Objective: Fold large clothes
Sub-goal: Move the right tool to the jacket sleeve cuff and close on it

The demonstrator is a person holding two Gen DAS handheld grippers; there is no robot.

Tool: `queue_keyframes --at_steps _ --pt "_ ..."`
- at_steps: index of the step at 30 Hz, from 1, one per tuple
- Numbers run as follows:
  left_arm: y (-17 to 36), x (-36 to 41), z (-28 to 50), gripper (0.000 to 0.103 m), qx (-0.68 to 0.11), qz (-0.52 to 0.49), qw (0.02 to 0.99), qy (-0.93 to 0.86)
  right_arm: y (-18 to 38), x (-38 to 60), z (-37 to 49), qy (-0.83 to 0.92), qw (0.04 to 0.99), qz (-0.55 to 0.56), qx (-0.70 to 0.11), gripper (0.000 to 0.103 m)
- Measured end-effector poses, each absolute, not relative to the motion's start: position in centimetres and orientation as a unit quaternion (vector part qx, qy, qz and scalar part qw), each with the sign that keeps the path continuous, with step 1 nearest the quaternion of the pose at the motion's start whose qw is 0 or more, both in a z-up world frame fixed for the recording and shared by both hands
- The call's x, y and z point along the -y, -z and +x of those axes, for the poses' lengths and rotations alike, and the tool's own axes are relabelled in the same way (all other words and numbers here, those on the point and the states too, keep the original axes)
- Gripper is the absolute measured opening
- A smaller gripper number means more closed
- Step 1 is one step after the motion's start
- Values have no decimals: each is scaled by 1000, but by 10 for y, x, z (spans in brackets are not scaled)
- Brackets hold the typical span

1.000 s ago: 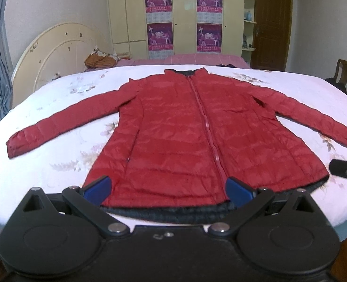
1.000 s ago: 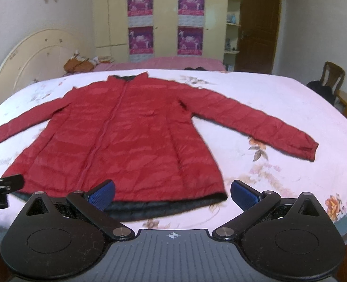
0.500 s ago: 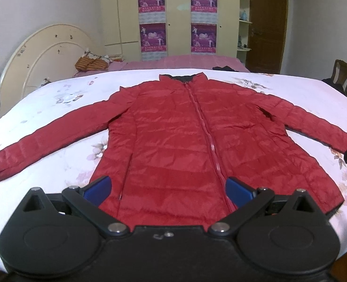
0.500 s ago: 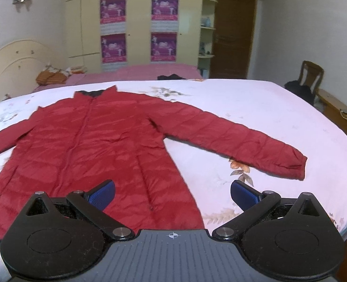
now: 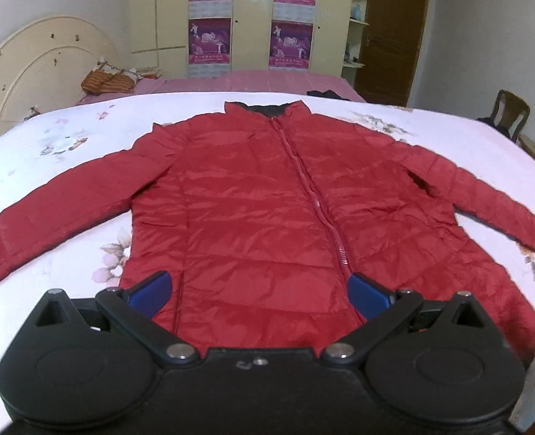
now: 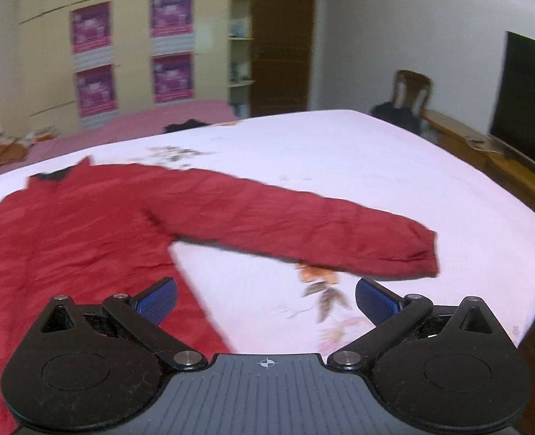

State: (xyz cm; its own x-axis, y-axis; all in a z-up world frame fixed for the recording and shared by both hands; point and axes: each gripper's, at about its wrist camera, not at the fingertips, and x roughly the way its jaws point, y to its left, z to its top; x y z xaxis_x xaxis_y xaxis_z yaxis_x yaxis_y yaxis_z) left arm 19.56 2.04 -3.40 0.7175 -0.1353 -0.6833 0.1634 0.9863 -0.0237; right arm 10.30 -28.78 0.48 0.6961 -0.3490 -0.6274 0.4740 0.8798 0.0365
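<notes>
A red quilted jacket (image 5: 253, 210) lies flat and zipped on the white floral bed sheet (image 5: 68, 166), collar away from me, both sleeves spread out. My left gripper (image 5: 258, 295) hovers open over the lower front of the jacket, left of the zip, holding nothing. In the right wrist view the jacket's right sleeve (image 6: 303, 228) stretches to the right, its cuff (image 6: 421, 253) just beyond my right gripper (image 6: 265, 299). That gripper is open and empty above the sheet between the body and the cuff. The jacket's hem is hidden behind both grippers.
A cream headboard (image 5: 39, 83) stands at the left, a wardrobe with purple posters (image 5: 253, 18) behind. A pink blanket (image 5: 253, 81) covers the far end of the bed. A wooden chair (image 6: 410, 90), bench (image 6: 492, 156) and dark screen (image 6: 528, 98) line the right side.
Both grippers have moved forward over the bed. The left one now hangs over the jacket's body; the right one swung right toward the sleeve cuff. Both stayed open.
</notes>
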Motion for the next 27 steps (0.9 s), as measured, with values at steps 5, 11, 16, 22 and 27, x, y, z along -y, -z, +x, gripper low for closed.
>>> queue_keyframes --at_steps 5,11,16,22,27 --pt "48 -15 220 103 -379 1 920 94 17 350 107 250 898 193 -306 103" --pt "54 -8 251 101 -386 -35 917 90 44 412 116 281 870 278 -293 102" --pt "60 7 280 101 -401 -33 912 76 68 443 121 282 841 359 -289 55" --pt "68 23 302 101 -414 -30 907 75 83 457 107 277 822 424 -261 55" --pt "72 27 313 101 -420 -23 905 70 82 474 98 295 813 449 -225 54"
